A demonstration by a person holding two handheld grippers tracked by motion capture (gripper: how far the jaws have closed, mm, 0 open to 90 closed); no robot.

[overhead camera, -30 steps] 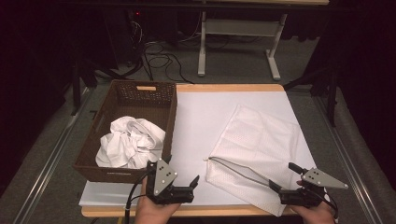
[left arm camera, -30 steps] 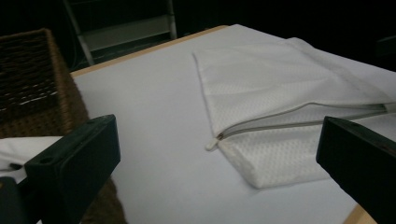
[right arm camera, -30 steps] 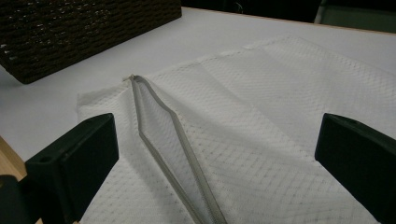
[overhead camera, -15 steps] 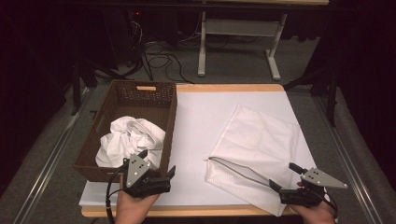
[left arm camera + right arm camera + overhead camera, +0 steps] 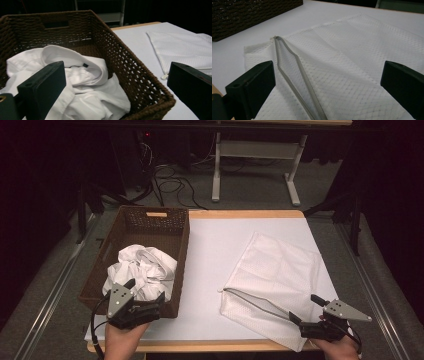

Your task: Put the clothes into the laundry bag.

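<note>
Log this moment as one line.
left gripper: open, over basket shirt | right gripper: open, at mesh bag zipper

Dark brown woven basket (image 5: 150, 227), white crumpled shirt (image 5: 142, 270) inside it, white mesh bag (image 5: 280, 270) beside basket, grey zipper (image 5: 297, 75)

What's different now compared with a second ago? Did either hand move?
The left gripper moved left, away from the bare table, to the near end of the wicker basket, jaws open over the crumpled white shirt. Nothing was grabbed or released. The right gripper stayed open at the mesh bag; shirt and bag lie unmoved.
</note>
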